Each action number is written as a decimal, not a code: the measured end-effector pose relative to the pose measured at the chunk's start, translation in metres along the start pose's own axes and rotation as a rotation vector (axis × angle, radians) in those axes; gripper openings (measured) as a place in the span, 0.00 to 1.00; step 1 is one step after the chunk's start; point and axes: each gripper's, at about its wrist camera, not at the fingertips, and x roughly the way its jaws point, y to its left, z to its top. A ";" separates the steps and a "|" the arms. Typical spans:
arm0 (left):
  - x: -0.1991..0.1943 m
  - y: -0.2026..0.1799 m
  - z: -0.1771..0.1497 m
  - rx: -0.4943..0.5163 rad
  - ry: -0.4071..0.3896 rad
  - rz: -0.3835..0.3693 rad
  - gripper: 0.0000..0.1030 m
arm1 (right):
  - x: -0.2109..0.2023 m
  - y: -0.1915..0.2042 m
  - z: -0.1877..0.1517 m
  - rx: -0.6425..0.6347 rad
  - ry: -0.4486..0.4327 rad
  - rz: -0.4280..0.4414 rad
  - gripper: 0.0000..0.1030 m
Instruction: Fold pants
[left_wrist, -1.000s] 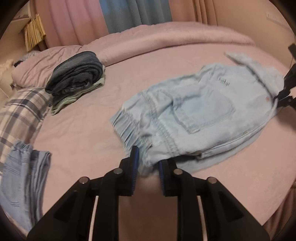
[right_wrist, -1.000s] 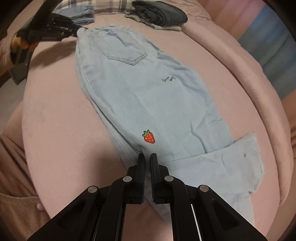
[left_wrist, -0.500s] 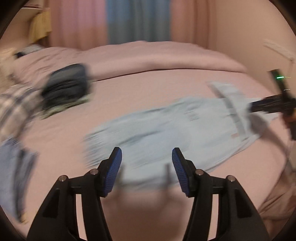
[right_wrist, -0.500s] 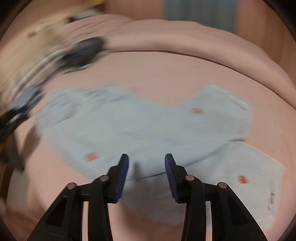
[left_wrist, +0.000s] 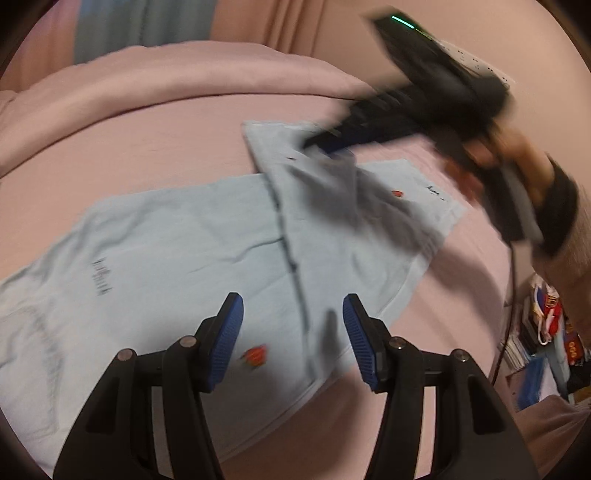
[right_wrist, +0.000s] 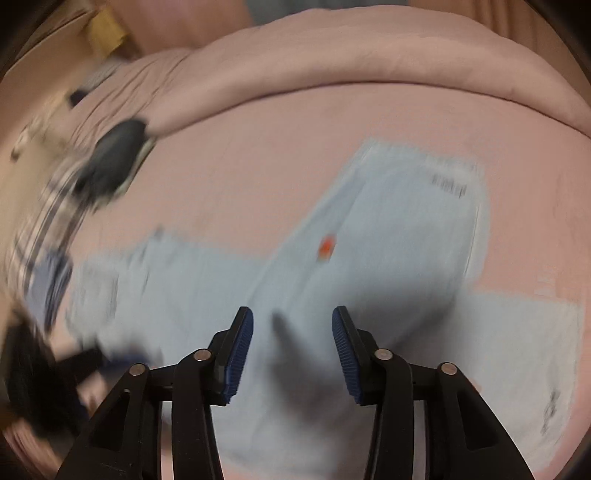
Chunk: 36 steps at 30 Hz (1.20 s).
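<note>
Pink-sheeted bed (left_wrist: 155, 133); rolled pink duvet (right_wrist: 369, 48); pink and blue curtains (left_wrist: 122, 26) behind

Under me is the bed (right_wrist: 295, 155), spread with a smooth pink sheet. A rolled pink duvet (right_wrist: 369, 55) runs along its far edge. The pale blue pants (left_wrist: 166, 251) lie flat on the sheet, one leg folded across — small red strawberry patches (left_wrist: 255, 355) show on the denim. Off to my left, blurred, a dark folded pile (right_wrist: 114, 155) sits beside a plaid pillow (right_wrist: 48, 218).
</note>
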 end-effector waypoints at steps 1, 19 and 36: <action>0.004 -0.004 0.001 0.004 0.006 -0.011 0.53 | 0.013 0.001 0.017 0.021 0.018 0.005 0.47; 0.028 -0.037 -0.001 0.106 0.082 0.019 0.10 | -0.063 -0.048 -0.018 0.236 -0.256 0.087 0.04; 0.045 -0.064 0.005 0.261 0.144 0.157 0.15 | -0.073 -0.160 -0.204 0.820 -0.438 0.244 0.33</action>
